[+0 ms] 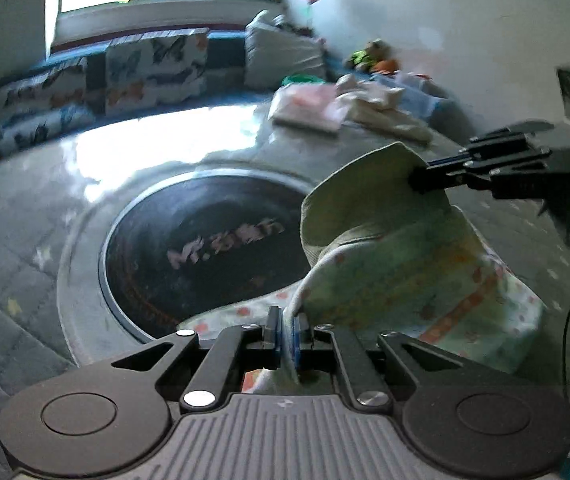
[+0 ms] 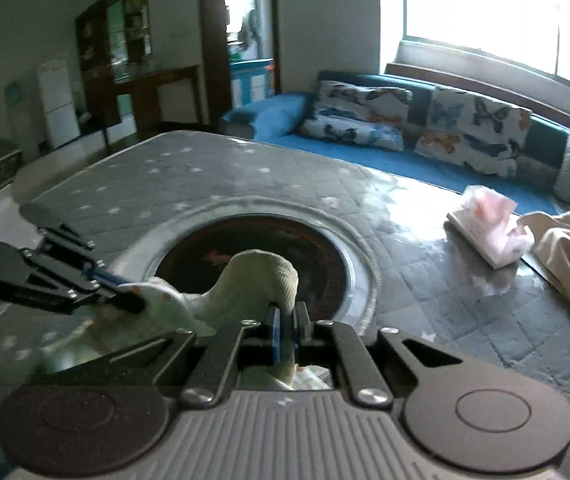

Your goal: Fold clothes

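Both the left gripper (image 1: 285, 334) and the right gripper (image 2: 285, 332) are pinching one small printed garment (image 1: 417, 276), hanging at frame centre over the quilted table (image 2: 465, 300); folding seems barely begun, though blur is hiding detail.

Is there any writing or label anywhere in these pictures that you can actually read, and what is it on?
"Mr." then blurred characters, unreadable: pale lettering on the dark round panel set in the quilted table cover.
A reddish mark on that panel in the right wrist view: too blurred.
Nothing else carries readable text.
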The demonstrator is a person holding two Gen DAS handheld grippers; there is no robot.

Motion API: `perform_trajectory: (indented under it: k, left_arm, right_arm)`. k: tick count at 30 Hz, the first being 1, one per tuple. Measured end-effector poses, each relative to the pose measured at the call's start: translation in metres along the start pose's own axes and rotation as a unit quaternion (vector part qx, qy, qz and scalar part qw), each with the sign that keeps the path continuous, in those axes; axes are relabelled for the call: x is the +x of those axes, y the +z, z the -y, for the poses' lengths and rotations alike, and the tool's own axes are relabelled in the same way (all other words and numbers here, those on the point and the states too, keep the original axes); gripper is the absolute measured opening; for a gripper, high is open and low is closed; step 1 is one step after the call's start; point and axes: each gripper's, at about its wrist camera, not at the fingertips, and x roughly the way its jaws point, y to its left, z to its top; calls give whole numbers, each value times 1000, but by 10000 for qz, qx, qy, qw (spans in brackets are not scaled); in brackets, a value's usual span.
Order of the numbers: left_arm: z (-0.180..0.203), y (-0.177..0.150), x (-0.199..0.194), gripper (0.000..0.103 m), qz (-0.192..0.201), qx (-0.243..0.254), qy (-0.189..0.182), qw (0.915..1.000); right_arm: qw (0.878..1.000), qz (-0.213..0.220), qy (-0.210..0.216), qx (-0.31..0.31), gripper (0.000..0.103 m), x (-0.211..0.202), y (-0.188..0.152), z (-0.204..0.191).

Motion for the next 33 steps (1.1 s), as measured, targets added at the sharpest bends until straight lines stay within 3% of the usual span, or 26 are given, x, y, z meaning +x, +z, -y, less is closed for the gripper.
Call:
perform_trajectory:
  k: [6, 12, 15, 18, 26, 30, 33]
  left_arm:
    - [-10, -5, 11, 11, -123, -214, -22, 9997]
    - [-13, 3, 10, 12, -63, -193, 8, 9998]
    - [-18, 3, 15, 18, -119, -291, 61, 9995]
    - [-20, 3, 13, 33, -125, -404, 225, 9989]
    - [-23, 11, 13, 36, -124, -407, 802, 9959]
    - [-29, 14, 12, 33, -123, -498, 1114, 9924]
    - [-20, 18, 2, 32, 49, -510, 1041, 9932]
  right_arm:
    - [9990, 33, -385, 240, 13, 16, -15, 10]
    - [9989, -103, -232, 393, 26, 0, -36, 2]
    - [9973, -324, -375, 535, 27, 4, -56, 3]
    - [9947, -400, -696, 640, 26, 4, -70, 12]
    - [9876, -372, -1340, 729, 26, -4, -68, 19]
    - [9923, -98, -935, 809, 26, -10, -57, 7]
    - [9958, -49, -569, 720, 26, -3, -50, -6]
